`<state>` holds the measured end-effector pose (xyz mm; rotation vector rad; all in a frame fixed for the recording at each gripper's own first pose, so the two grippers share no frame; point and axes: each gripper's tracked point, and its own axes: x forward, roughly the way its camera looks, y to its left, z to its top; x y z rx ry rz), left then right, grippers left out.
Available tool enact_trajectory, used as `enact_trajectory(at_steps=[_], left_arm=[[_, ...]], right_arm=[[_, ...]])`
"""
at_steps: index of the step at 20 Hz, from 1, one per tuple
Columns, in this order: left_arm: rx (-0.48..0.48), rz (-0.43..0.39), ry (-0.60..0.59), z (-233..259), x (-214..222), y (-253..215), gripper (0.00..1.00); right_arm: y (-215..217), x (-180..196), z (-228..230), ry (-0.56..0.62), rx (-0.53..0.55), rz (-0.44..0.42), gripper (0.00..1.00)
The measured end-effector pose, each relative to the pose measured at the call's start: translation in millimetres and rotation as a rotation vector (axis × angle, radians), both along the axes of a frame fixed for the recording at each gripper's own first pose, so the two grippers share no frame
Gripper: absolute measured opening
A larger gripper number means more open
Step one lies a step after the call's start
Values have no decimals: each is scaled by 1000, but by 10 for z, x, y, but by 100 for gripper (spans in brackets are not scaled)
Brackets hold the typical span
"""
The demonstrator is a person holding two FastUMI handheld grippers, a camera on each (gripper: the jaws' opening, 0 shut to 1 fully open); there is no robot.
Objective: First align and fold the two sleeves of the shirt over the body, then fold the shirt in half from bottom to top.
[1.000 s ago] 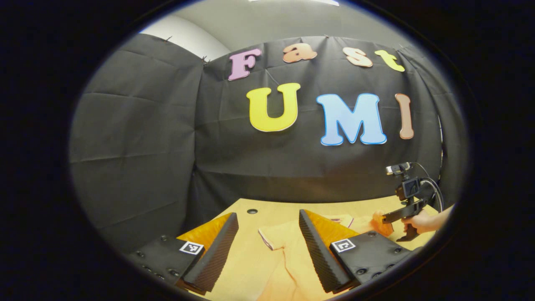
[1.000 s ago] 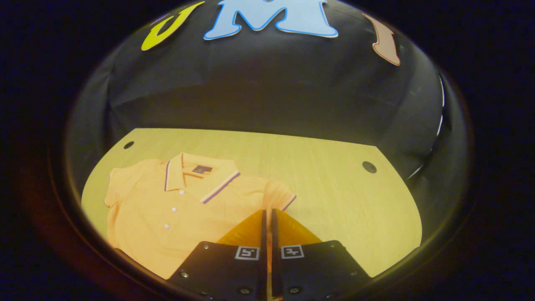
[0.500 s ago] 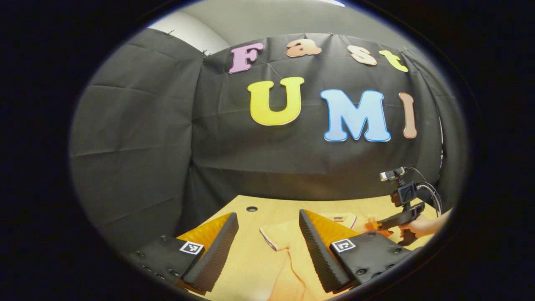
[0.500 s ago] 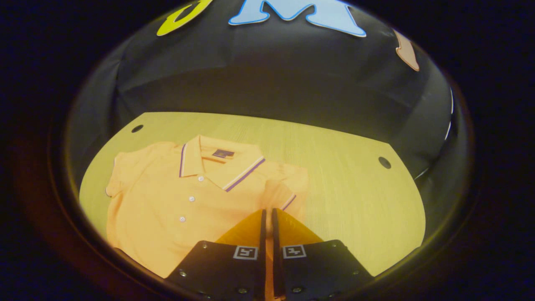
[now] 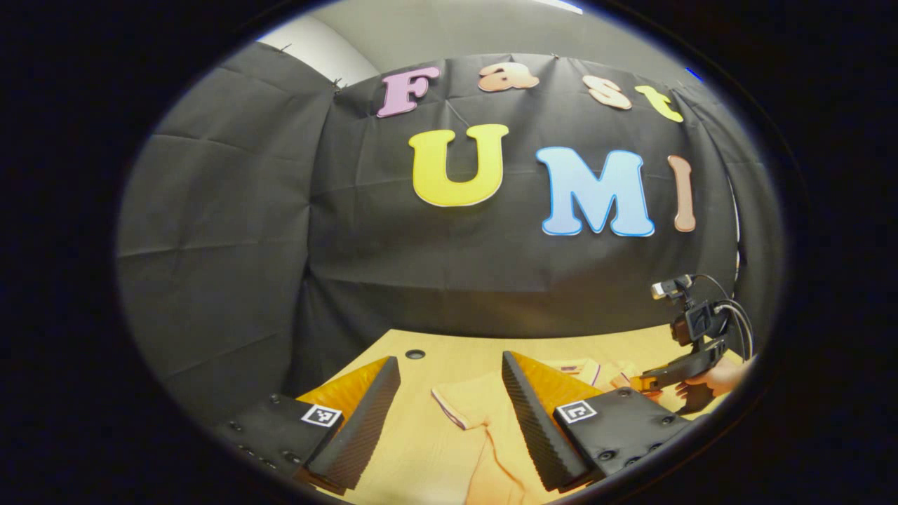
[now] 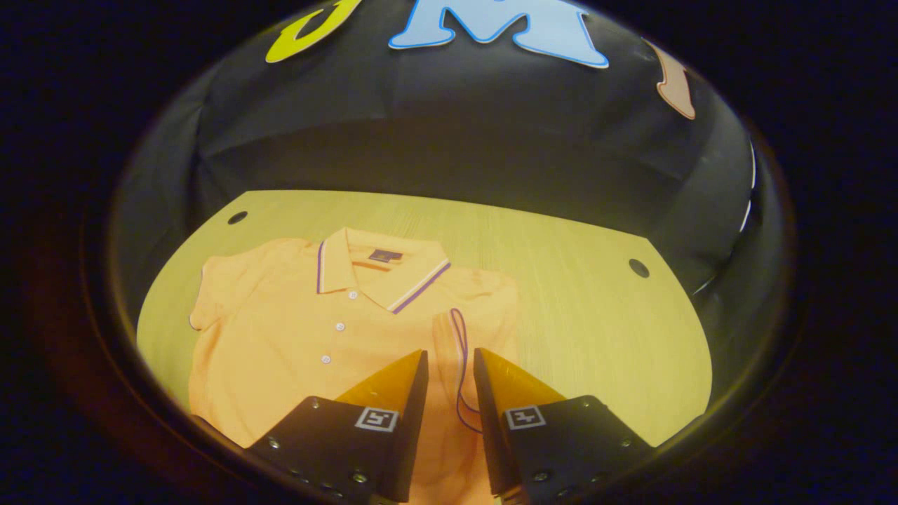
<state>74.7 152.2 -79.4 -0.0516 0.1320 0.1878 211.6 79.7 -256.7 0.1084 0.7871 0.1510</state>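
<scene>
Here, right claw [image 6: 449, 365] parted narrowly over the folded sleeve [image 6: 459, 351] of the orange shirt [image 6: 295, 330], left claw [image 5: 449, 386] wide above the other sleeve [image 5: 466, 400], desk [image 6: 582, 308] beneath.

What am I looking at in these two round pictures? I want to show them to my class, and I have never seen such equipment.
A person holds a two-finger gripper in each hand. Each gripper carries a camera that looks along its own fingers.

In the left gripper view, the left gripper is open above the table, near one sleeve of an orange shirt. Farther off, a hand holds the right gripper.

In the right gripper view, the right gripper is open above the shirt, which lies flat, buttons up. The sleeve on that side is folded over the body. Neither gripper holds anything.
</scene>
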Motion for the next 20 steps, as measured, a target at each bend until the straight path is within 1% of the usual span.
enact_trajectory(at_steps=[1,2,3,5,6,8,9,11,12,15,16,17,20], left_arm=[[-4,-7,2,-44,35,13,95],[-10,-18,2,-64,77,20,95],[-15,-31,6,-79,118,15,95],[-21,-52,13,-157,210,25,95],[-22,-59,17,-191,255,40,95],[-24,-71,37,-306,364,96,95],[-26,-79,49,-367,435,116,95],[-34,-96,78,-509,578,152,95],[-37,-104,90,-581,635,166,95],[-51,-113,131,-812,870,200,95],[-49,-107,143,-876,940,224,95],[-48,-97,162,-979,1014,262,95],[-93,-77,210,-1260,1199,322,95]], right_arm=[[23,-18,97,-20,13,-8,46],[32,-60,175,-37,17,-17,53],[39,-100,267,-52,18,-23,51],[72,-190,484,-92,23,-33,53],[95,-244,571,-113,29,-37,61],[108,-352,790,-158,30,-56,72],[107,-412,909,-175,31,-68,70],[138,-555,1108,-200,35,-84,79],[135,-640,1200,-215,32,-95,88],[116,-854,1518,-264,30,-129,89],[121,-931,1588,-274,31,-139,93],[107,-997,1666,-280,27,-148,94],[87,-1198,1868,-305,22,-168,94]])
